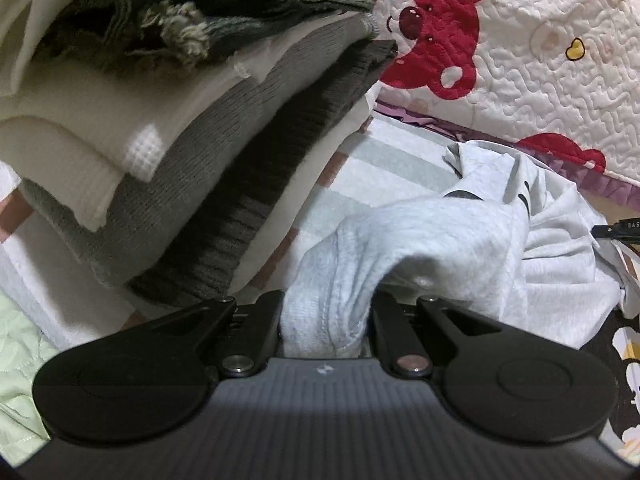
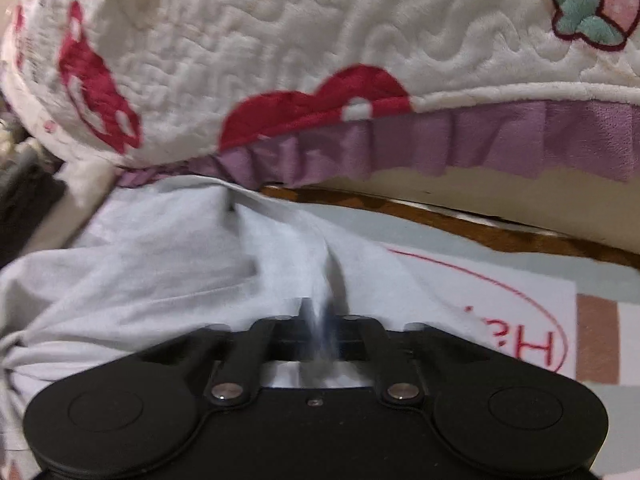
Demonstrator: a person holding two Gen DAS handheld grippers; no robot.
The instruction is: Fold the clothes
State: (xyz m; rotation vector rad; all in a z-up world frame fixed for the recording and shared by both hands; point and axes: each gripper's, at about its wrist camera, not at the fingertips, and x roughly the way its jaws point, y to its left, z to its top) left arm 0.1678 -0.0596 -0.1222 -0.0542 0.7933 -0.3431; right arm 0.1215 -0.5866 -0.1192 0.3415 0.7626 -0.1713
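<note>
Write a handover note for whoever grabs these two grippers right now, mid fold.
Left gripper: shut on a thick bunch of the light grey garment.
Right gripper: shut on a thin fold of the same garment.
The garment lies crumpled and unfolded on the striped sheet, in front of the quilted bear blanket.
Done: a stack of folded clothes sits to the left, cream, grey and dark knits with denim on top.
Left: spread the grey garment flat, fold it, probably add it to the stack.
</note>
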